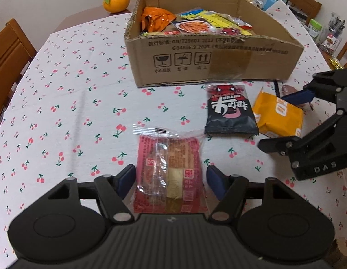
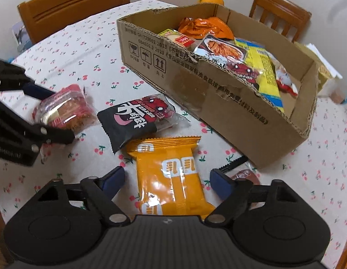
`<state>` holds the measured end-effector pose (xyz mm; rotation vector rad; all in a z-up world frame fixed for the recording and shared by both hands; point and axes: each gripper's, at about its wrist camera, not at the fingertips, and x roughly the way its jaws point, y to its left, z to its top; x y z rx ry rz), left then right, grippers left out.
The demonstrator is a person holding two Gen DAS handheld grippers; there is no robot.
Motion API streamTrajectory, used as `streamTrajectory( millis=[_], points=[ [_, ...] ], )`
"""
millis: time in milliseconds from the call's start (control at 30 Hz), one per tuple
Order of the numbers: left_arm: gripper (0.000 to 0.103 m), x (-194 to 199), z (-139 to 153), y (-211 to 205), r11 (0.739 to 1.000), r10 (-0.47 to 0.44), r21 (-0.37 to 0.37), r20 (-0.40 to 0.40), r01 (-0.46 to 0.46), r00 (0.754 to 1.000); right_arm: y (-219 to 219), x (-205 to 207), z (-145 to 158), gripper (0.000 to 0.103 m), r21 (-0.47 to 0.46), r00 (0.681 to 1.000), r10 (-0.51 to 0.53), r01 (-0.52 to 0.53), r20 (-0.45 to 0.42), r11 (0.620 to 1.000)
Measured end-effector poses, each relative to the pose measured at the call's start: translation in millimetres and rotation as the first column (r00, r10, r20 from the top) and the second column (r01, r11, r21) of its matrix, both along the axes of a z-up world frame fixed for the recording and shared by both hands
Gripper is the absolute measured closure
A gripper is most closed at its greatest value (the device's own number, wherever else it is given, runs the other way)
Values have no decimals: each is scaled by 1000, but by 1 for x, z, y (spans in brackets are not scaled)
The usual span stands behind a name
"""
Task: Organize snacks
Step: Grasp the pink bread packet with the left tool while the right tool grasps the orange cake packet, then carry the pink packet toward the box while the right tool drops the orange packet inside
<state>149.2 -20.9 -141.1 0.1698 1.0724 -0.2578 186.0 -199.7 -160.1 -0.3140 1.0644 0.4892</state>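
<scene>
While both tools are straddling snacks on the counter (image 1: 61,103), we are not yet gripping either. Left tool (image 1: 171,182), partly open, is bracketing the red pastry packet (image 1: 169,168); right tool (image 2: 167,182), wider, is bracketing the orange packet (image 2: 173,177), pads clear. Ahead is waiting the cardboard box (image 1: 218,65), printed "GB/T29601"; right tool's body reads "DAS".

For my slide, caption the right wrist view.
Right gripper straddling the orange snack packet beside the cardboard box.
</scene>
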Motion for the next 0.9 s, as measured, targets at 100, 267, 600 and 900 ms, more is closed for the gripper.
streamTrajectory(
  millis=[100,267,600,900],
  points=[
    [33,0,-1,-1,1000,-2,5,0,2,1000,-2,-3,0,24,12,999,-42,43,-24,999],
    [33,1,0,-1,1000,-17,15,3,17,1000,-3,-10,4,35,-2,993,-106,106,-45,994],
    [33,4,-1,-4,999,-11,34,-2,11,1000,1,-4,4,35,-20,993,-117,116,-28,993],
    [41,3,-1,-3,999,-17,40,1,17,1000,2,-9,6,48,-26,988,-151,150,-27,988]
  ],
)
